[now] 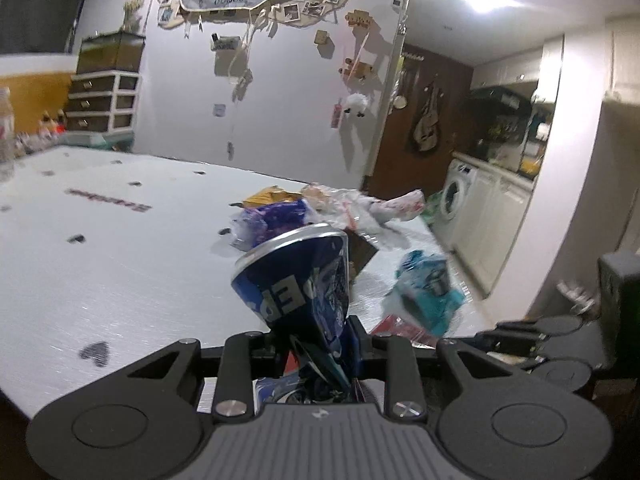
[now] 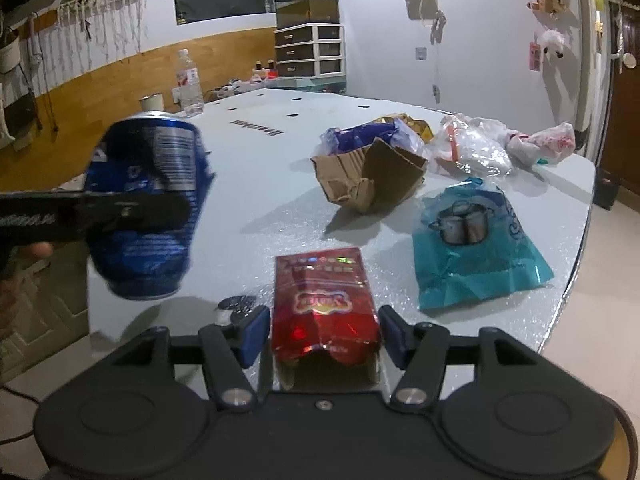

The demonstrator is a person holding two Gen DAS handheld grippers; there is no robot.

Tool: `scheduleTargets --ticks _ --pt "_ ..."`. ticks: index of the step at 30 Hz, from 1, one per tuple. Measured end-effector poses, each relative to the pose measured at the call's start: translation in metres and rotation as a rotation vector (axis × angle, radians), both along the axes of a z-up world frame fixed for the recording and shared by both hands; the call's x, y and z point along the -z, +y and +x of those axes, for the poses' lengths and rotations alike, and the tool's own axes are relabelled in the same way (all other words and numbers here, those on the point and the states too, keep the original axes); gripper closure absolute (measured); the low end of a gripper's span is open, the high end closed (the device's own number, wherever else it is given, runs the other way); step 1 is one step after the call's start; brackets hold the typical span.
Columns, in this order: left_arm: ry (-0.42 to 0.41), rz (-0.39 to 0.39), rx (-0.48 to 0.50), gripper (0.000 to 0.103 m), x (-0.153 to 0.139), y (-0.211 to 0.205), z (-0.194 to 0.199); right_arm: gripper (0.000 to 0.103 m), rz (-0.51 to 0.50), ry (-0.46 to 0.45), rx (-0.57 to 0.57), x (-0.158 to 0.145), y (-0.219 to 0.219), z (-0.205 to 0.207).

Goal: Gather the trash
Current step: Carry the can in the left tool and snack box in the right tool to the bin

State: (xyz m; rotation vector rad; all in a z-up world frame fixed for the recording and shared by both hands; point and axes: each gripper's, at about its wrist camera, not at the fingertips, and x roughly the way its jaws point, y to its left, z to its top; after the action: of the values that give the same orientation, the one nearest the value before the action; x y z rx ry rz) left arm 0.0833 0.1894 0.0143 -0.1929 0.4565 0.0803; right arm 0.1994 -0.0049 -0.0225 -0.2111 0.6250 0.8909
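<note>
Blurring the crushed blue can (image 1: 298, 280) clamped by left gripper (image 1: 316, 344)

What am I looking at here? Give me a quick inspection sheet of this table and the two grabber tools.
Surface: pale table with small dark marks.
Job's things: crushed blue can off the table; red packet, torn cardboard, teal bag, purple wrapper and clear plastic bags lying on it.
Clutter: water bottle and cup at the far edge.
Grippers: left gripper shut on the can; right gripper open, its blue pads either side of the red packet, not pressing.
Cables: thin cable on the floor, lower left.
Surroundings: drawer unit, decorated wall, washing machine.
</note>
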Motion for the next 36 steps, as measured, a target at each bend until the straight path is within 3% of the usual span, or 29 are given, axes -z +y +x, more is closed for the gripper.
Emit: scheduleTargets --ticks 6,14,36 --pt "0.013 0.075 -0.048 0.073 -0.002 -0.008 -0.005 0.049 0.032 -0.010 0.046 -0.007 -0.003 -0.004" --pt "0.001 0.106 -0.081 0.073 -0.006 -0.023 -0.009 0.050 0.106 -0.040 0.119 -0.029 -0.028 -0.014" --pt "-0.043 0.144 0.045 0.073 -0.020 -0.112 0.014 0.050 0.177 -0.131 0.338 -0.059 -0.132 -0.037"
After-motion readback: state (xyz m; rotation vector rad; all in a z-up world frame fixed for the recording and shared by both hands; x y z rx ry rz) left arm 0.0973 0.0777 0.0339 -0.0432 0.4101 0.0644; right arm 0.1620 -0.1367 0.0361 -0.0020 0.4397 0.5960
